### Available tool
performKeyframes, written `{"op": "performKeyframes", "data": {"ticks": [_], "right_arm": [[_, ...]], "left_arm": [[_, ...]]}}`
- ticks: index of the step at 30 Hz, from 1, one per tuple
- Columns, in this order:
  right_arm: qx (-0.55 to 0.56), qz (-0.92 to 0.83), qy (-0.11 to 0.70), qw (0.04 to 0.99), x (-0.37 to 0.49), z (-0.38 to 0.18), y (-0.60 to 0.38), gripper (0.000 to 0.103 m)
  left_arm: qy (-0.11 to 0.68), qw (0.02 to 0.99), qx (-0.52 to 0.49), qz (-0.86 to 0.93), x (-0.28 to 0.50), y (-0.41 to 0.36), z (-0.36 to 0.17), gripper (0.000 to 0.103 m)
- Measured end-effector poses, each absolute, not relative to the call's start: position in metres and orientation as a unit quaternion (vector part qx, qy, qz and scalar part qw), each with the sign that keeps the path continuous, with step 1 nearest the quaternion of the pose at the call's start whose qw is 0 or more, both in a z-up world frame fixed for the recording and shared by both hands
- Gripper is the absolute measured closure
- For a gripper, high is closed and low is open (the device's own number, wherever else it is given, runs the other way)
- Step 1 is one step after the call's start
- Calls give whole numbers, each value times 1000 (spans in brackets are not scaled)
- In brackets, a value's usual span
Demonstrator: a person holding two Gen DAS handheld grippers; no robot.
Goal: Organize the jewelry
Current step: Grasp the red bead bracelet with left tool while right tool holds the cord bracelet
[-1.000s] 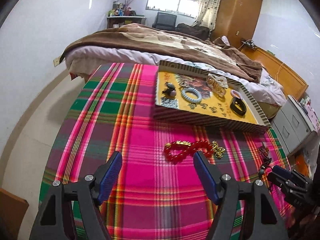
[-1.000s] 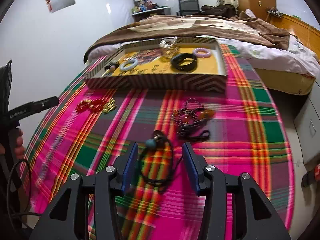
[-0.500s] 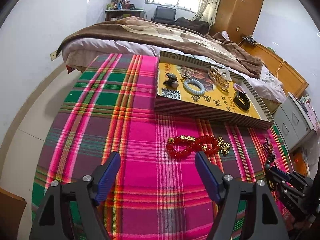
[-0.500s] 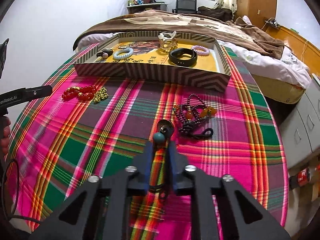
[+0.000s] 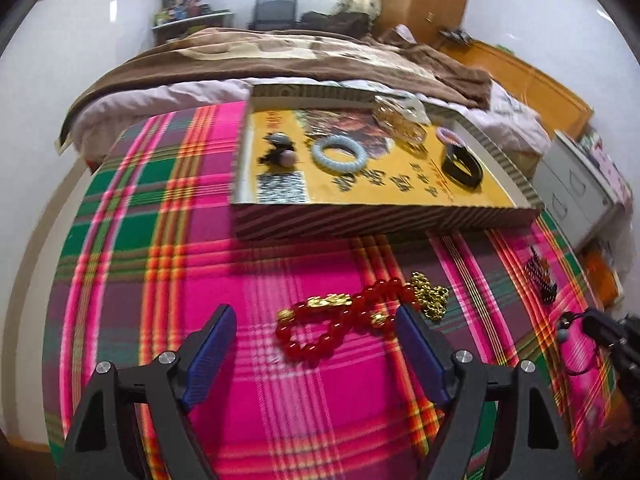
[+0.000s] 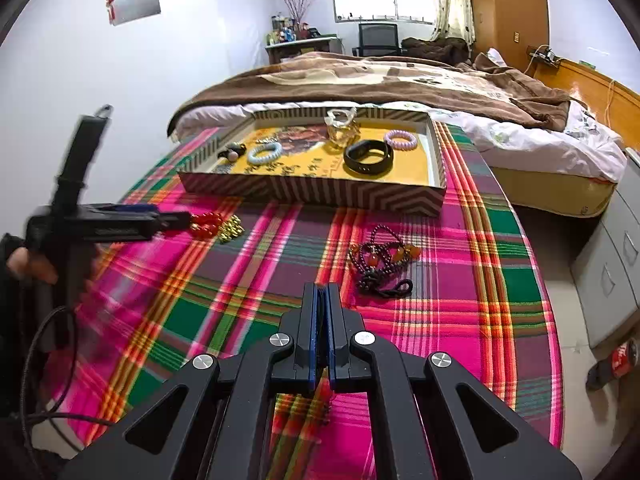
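My left gripper (image 5: 316, 338) is open, its blue pads on either side of a red bead bracelet with gold charms (image 5: 344, 320) lying on the plaid cloth. My right gripper (image 6: 321, 300) is shut on a black cord necklace with a teal bead (image 5: 570, 338), which hangs below its jaws, lifted off the cloth. In the right wrist view the necklace is hidden between the pads. A dark bead bracelet with orange beads (image 6: 382, 260) lies ahead of the right gripper. The striped tray (image 6: 312, 192) holds a black band (image 6: 368, 156), a pale blue bracelet (image 6: 264, 154) and several other pieces.
The plaid-covered table (image 6: 500, 280) stands against a bed with a brown blanket (image 6: 380, 76). A grey drawer unit (image 6: 612, 256) stands to the right of the table. A red can (image 6: 620, 360) lies on the floor there.
My right gripper closed on the black cord necklace and lifted it off the cloth. My left gripper moved forward and down, so the red bracelet now lies between its pads.
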State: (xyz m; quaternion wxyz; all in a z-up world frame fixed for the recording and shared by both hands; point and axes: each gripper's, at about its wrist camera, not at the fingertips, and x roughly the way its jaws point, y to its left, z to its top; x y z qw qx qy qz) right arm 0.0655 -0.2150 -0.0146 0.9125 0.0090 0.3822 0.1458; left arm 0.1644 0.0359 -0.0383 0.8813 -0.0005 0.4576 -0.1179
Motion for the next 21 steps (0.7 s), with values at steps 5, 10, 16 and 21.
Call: {"op": "performKeyframes", "data": {"ticks": [5,10,16,21], "right_arm": [[13,152,376,914,65,-11,-214,100],[20,153,377,913,68,-13,-214,100],[27,151,379,913,67,-15,-218,100],[28,150,380,912,68,-16,-219,100]], "left_arm": [[464,874,40,-139,170,20,-48,20],[459,874,70,-142,172,13,-52,20],[451,874,86,-161,173,10,-48,51],[443,874,93,-177,168,4,-46,84]]}}
